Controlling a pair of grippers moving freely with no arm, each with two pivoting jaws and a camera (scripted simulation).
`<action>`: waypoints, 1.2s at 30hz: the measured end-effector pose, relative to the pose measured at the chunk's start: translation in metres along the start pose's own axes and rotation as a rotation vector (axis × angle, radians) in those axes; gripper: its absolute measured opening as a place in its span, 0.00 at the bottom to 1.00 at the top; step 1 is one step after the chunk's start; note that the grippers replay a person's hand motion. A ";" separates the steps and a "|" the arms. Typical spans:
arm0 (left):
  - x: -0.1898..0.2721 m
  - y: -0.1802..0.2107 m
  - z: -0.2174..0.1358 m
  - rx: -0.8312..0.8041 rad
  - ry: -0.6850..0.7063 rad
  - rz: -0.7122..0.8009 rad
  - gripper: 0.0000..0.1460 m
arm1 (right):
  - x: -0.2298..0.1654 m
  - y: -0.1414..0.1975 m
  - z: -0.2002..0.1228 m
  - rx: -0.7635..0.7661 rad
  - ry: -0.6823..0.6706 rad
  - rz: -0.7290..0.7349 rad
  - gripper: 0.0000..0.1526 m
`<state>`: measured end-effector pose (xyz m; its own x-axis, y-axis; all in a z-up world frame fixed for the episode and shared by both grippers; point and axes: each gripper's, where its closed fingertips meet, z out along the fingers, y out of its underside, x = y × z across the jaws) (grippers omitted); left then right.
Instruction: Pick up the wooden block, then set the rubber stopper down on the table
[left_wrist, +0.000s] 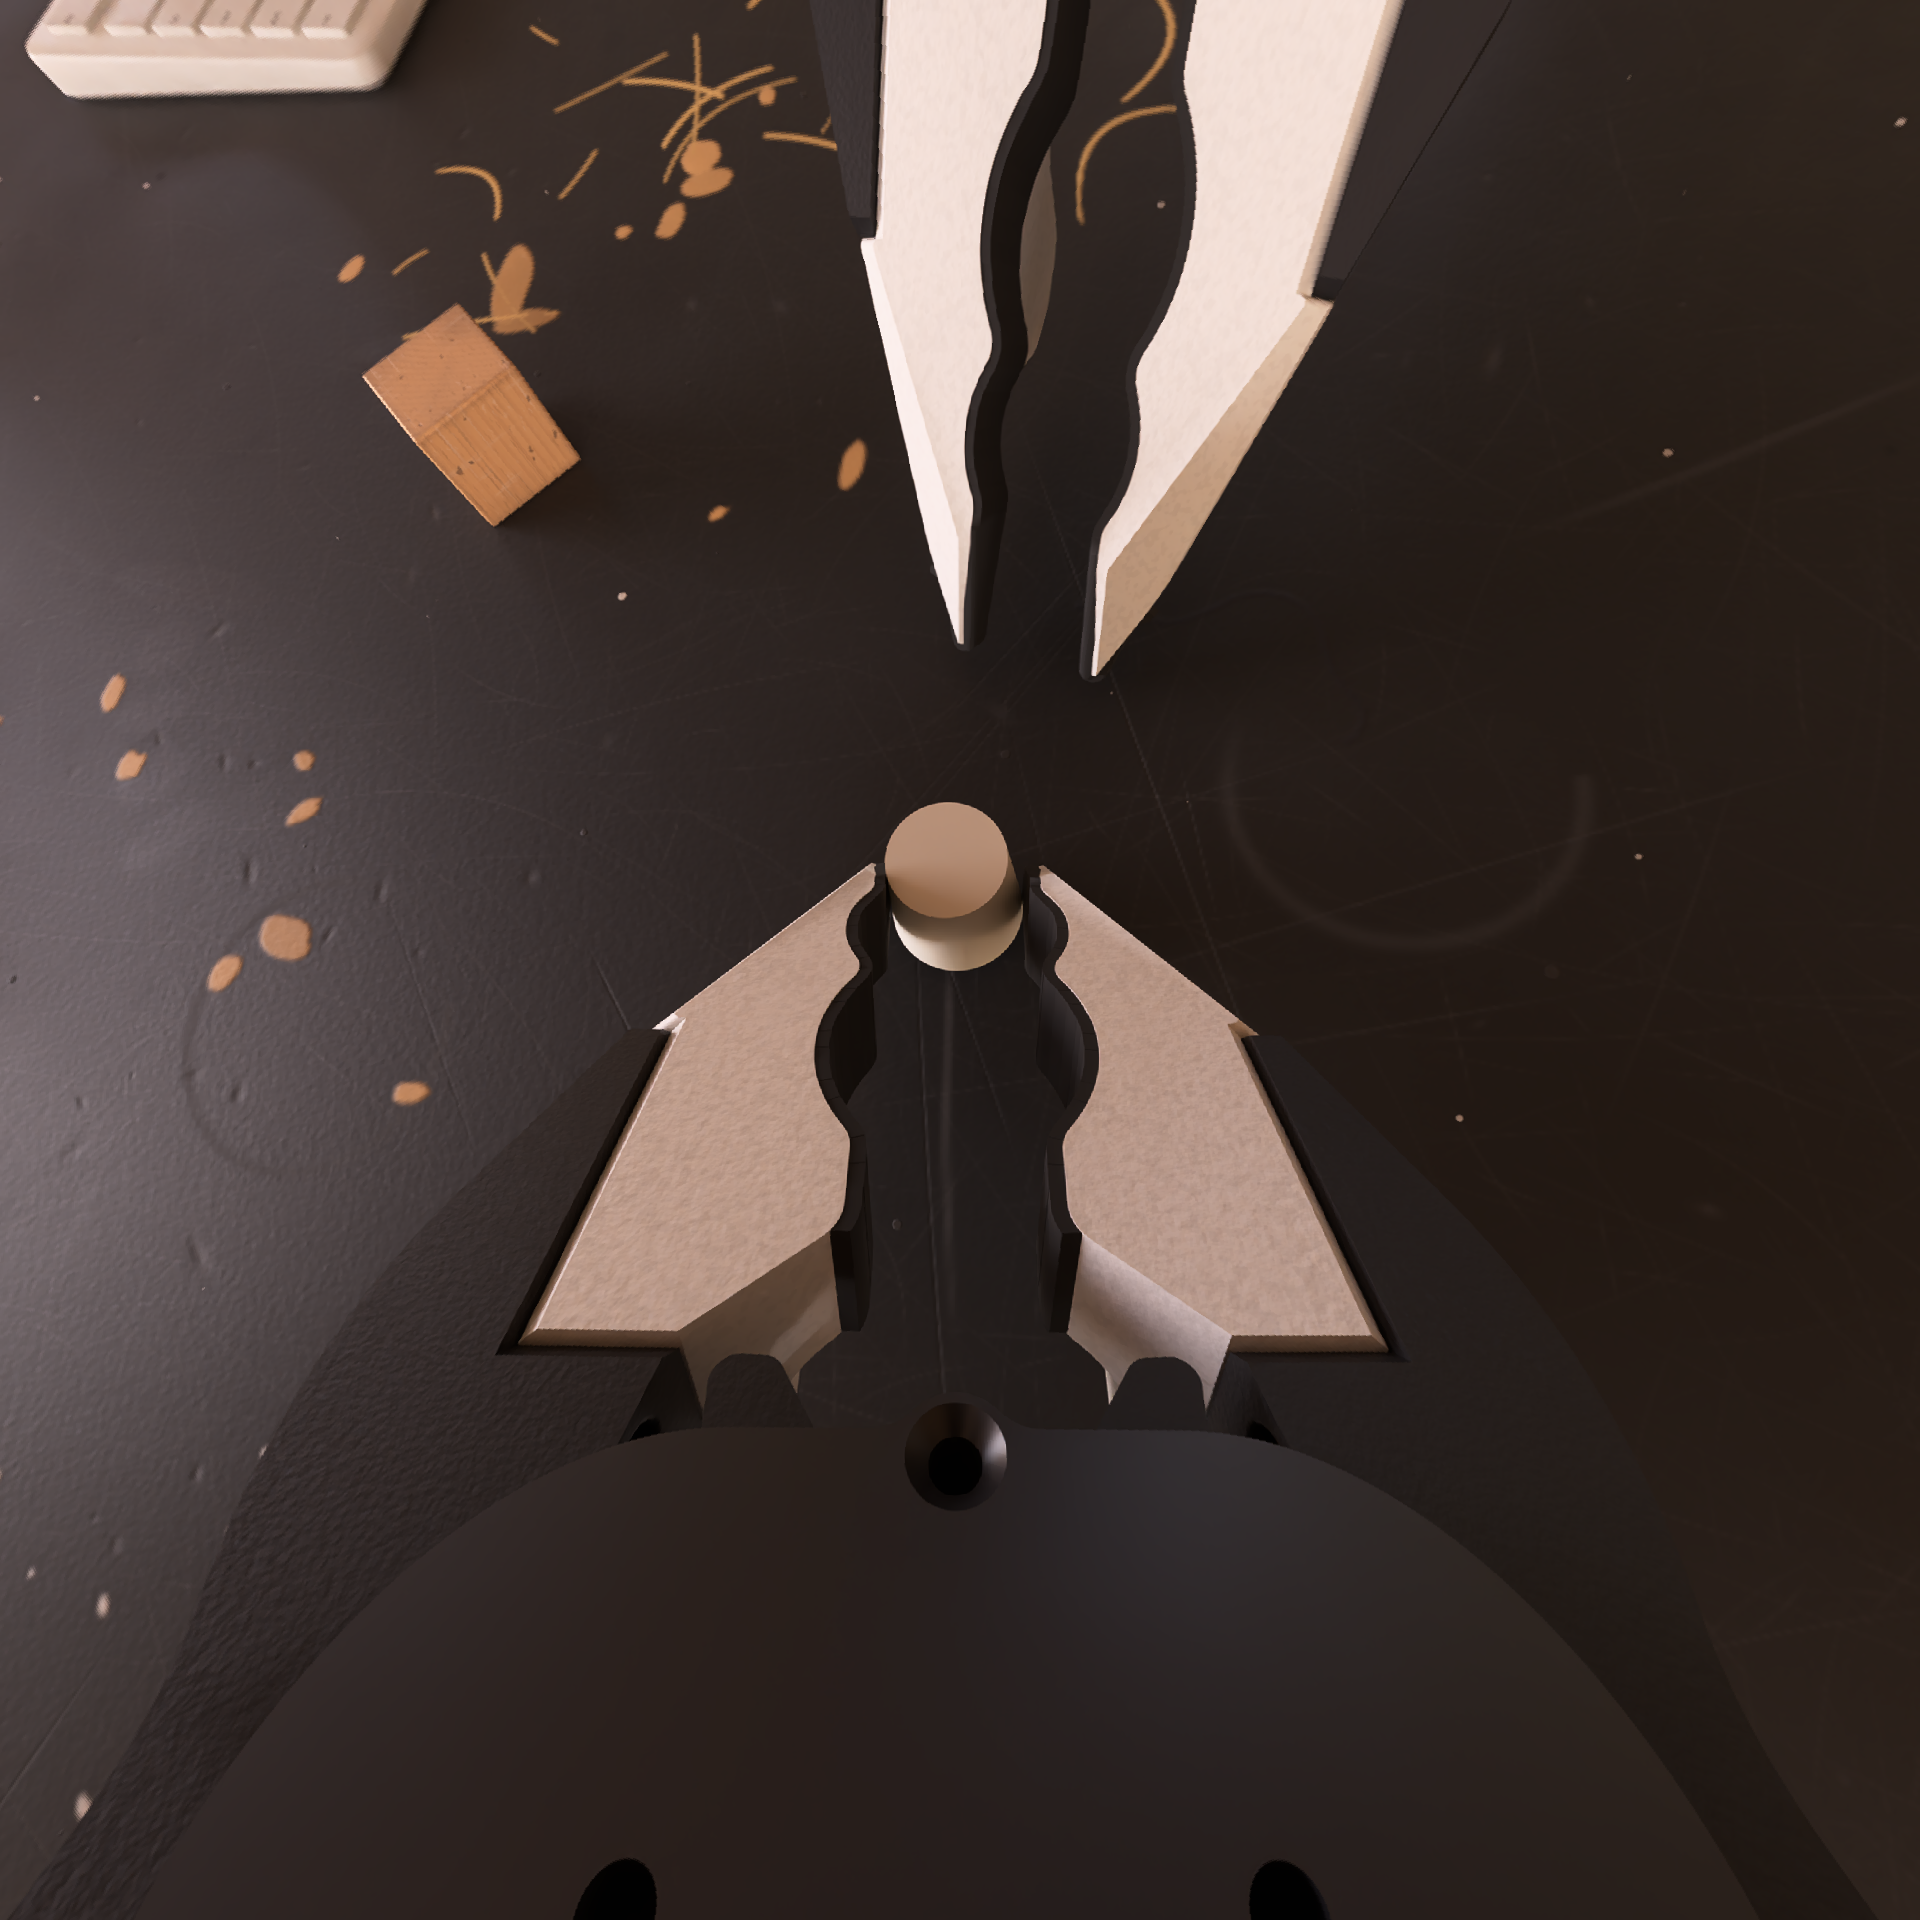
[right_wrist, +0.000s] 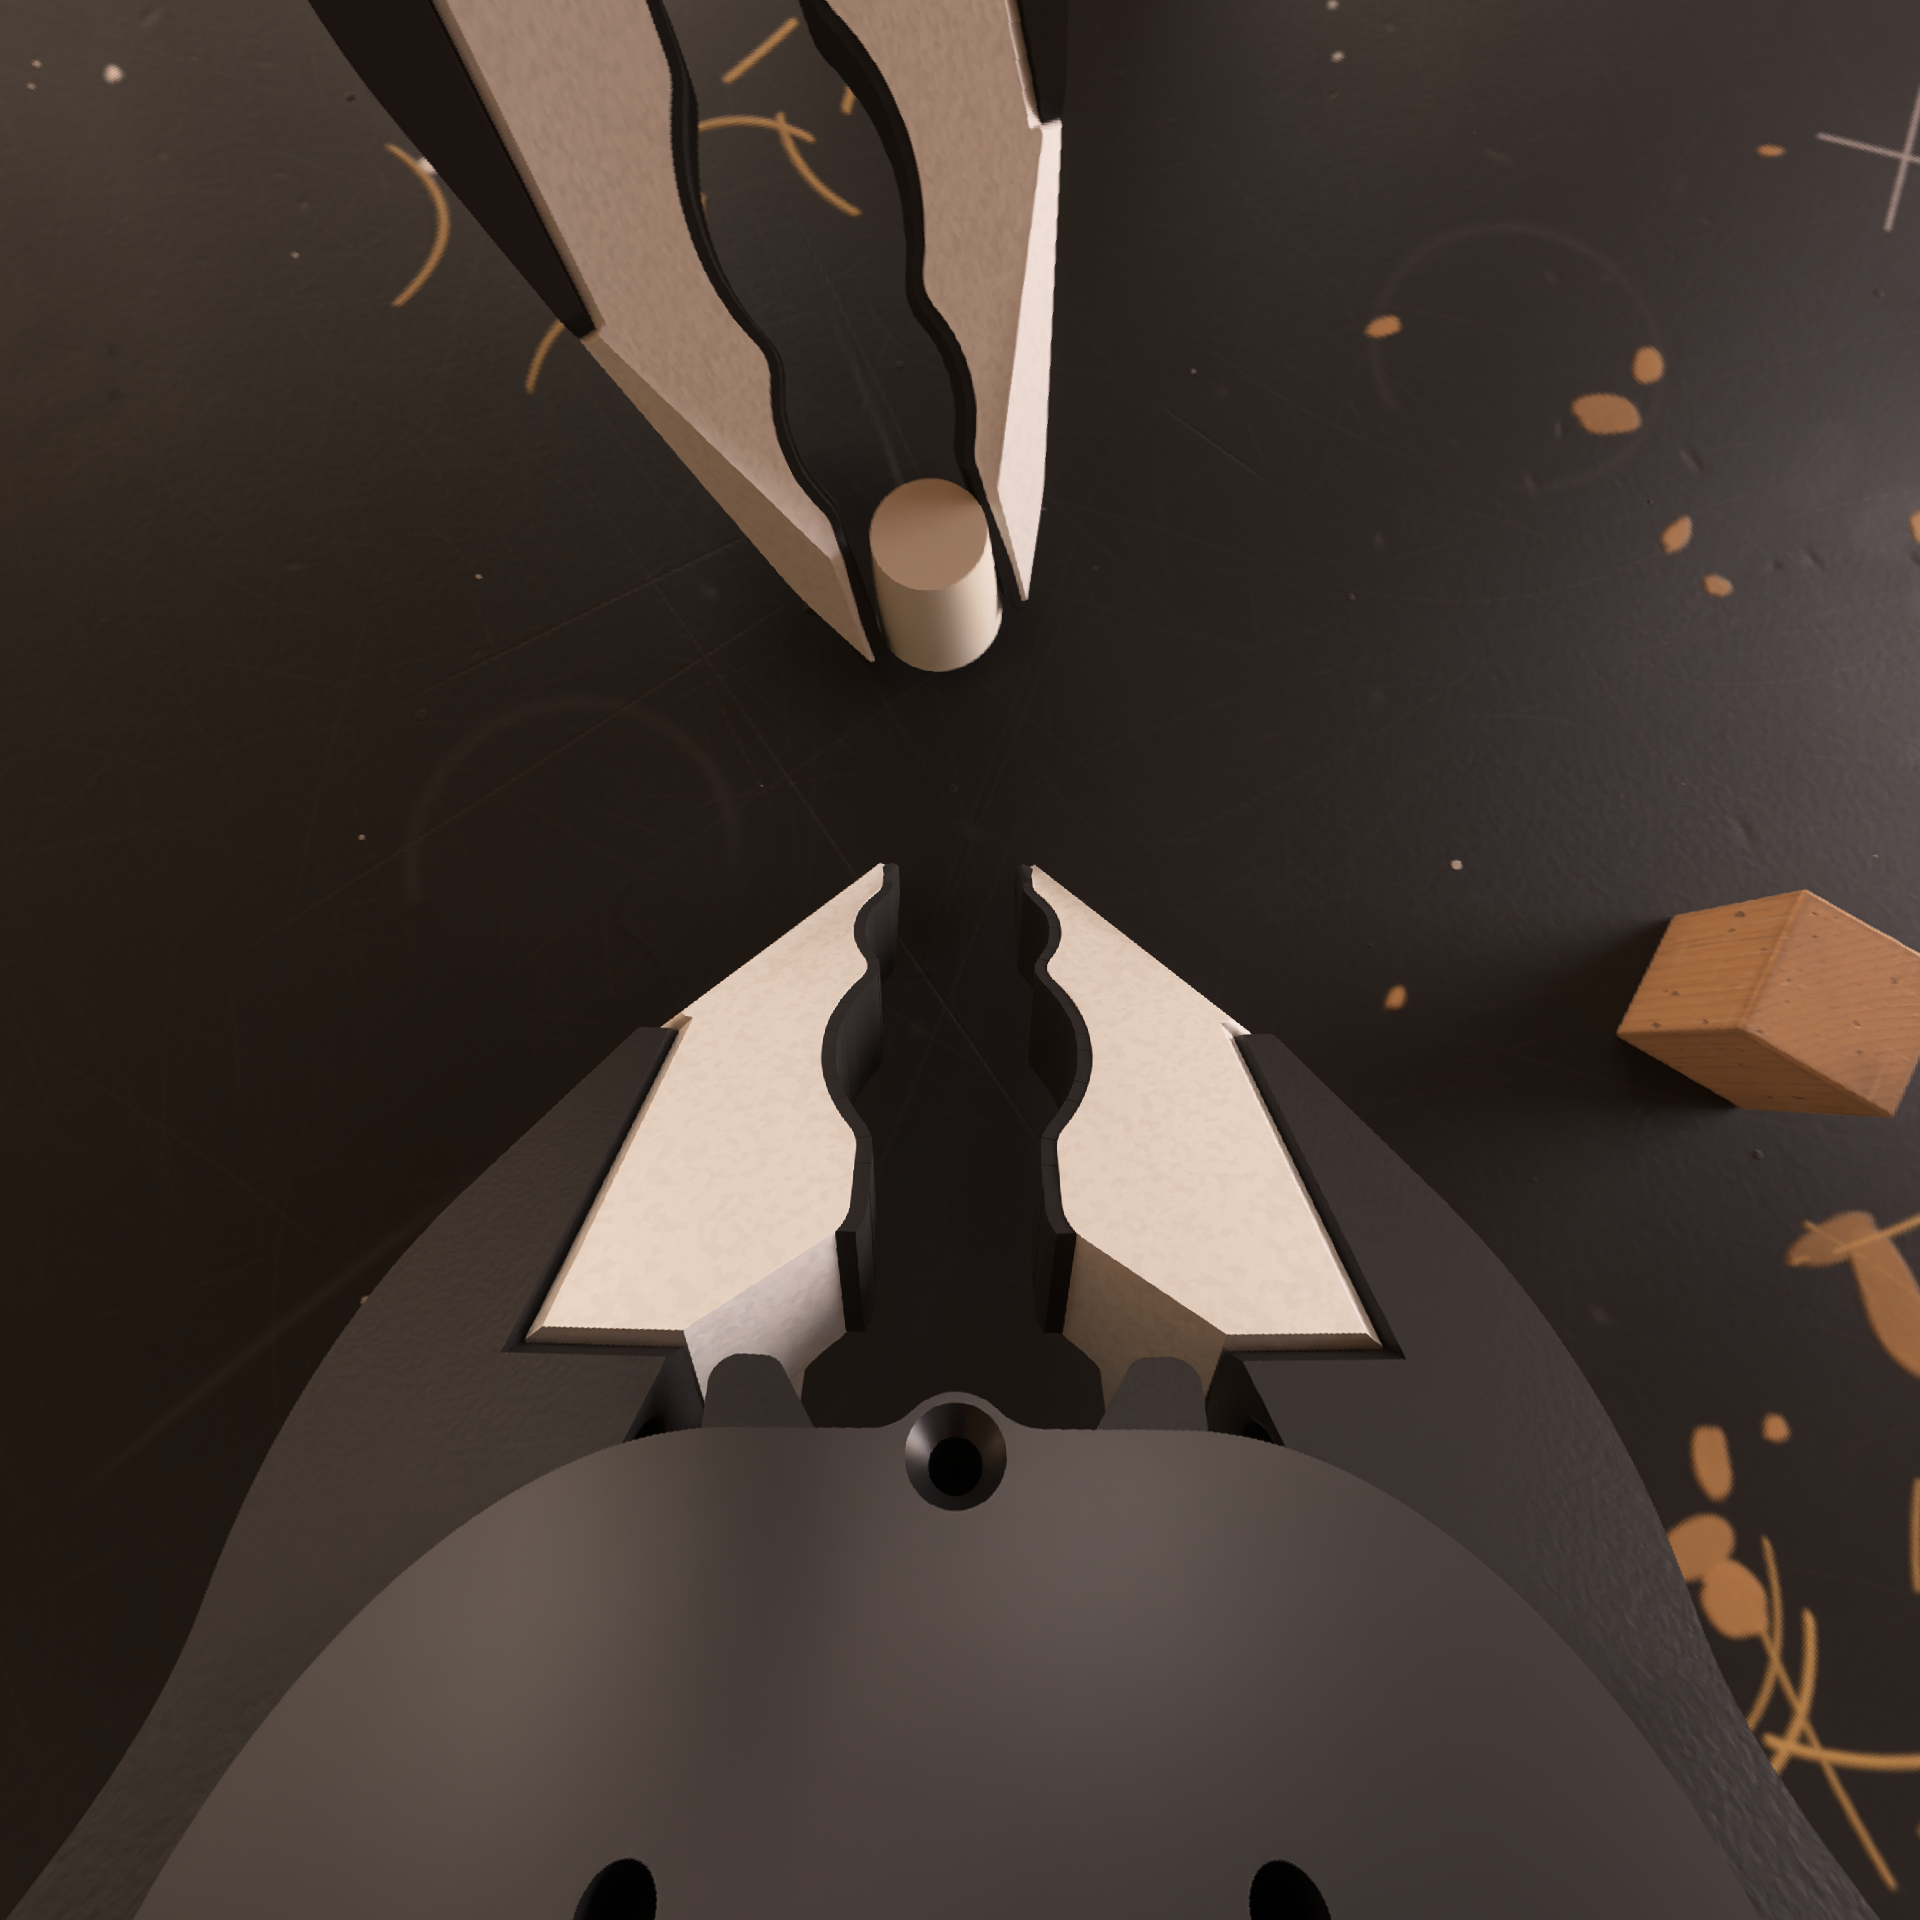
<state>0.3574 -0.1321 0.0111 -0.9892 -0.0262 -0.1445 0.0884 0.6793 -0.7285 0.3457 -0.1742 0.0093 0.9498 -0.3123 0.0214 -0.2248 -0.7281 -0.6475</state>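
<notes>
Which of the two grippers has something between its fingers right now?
The left gripper: its fingertips clamp the beige rubber stopper. The right gripper is open, empty; the wooden block lies untouched.

The rubber stopper (left_wrist: 948, 883) shows only its top and upper side in the left wrist view, its lower part hidden between the left gripper's (left_wrist: 954, 878) fingertips. A pale keyboard-like object (left_wrist: 223, 47) is cut off by the top edge there, so its full shape cannot be told. In the right wrist view the wooden block (right_wrist: 1782, 1003) runs off the right edge.
</notes>
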 end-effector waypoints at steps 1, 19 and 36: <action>0.000 0.001 0.001 -0.008 -0.001 0.004 0.17 | -0.002 0.000 0.000 0.003 -0.005 0.002 0.14; 0.000 0.001 0.000 -0.024 -0.008 0.010 0.17 | -0.011 0.002 -0.001 0.014 -0.012 -0.027 0.11; -0.001 0.002 0.000 -0.024 -0.008 -0.007 0.17 | 0.106 0.003 -0.040 0.032 0.335 0.285 0.29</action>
<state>0.3584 -0.1312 0.0100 -0.9887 -0.0365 -0.1452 0.0790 0.6967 -0.7130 0.4367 -0.2335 0.0403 0.7270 -0.6819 0.0808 -0.4554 -0.5668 -0.6865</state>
